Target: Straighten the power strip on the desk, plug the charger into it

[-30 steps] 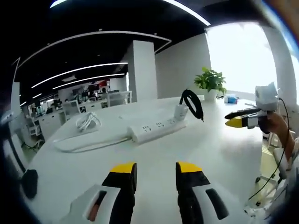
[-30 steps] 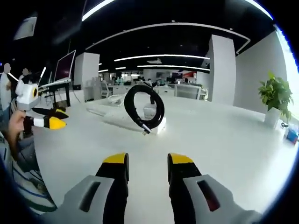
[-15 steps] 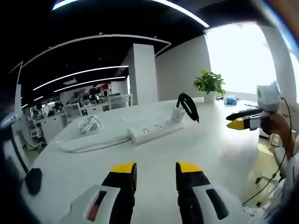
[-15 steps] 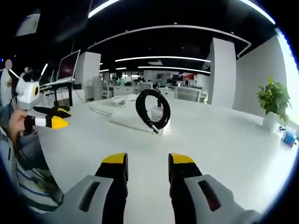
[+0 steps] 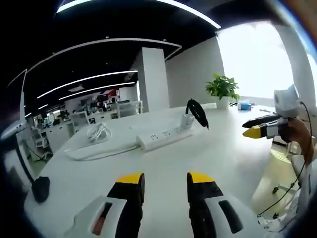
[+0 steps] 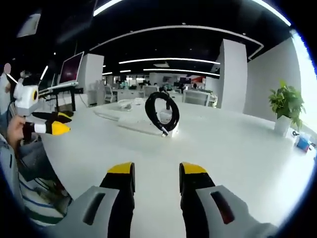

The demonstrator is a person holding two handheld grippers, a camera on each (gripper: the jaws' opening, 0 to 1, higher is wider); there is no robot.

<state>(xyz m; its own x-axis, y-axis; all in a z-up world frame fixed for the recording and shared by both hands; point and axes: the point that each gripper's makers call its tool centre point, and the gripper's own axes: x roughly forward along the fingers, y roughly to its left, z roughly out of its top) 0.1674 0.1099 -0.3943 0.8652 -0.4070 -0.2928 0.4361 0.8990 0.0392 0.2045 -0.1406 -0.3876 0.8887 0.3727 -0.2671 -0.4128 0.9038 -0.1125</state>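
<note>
Both tongs hang released over the white desk (image 5: pixel 218 158): left gripper (image 5: pixel 164 179), right gripper (image 6: pixel 156 170). Ahead lies the power strip (image 5: pixel 163 138) (charger (image 5: pixel 187 120) plugged in, black cable (image 6: pixel 161 113) coiled).

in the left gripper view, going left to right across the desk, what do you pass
dark object at the desk edge → coiled white cable → power strip → charger with its black cable loop → potted plant → right gripper

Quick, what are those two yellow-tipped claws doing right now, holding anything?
Left gripper: open, holding nothing, above the desk.
Right gripper: open, holding nothing.
</note>
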